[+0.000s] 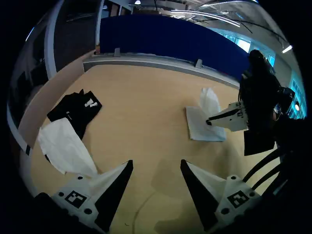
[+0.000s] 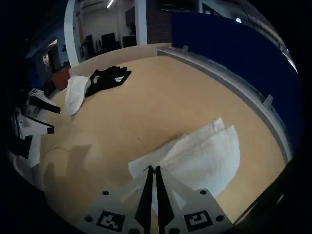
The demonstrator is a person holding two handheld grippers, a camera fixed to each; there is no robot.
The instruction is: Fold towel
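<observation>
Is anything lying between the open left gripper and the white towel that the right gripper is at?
Nothing visible. Bare light wooden tabletop runs from the left gripper to the white folded towel. The black garment and another white cloth lie off to the side.

We hold our right gripper (image 2: 153, 168) low over the towel (image 2: 206, 156), its two fingers drawn together on the near edge with cloth pinched between them. Our left gripper (image 1: 156, 162) hangs well apart from the towel, level and pointing toward it, with its fingers spread wide.
</observation>
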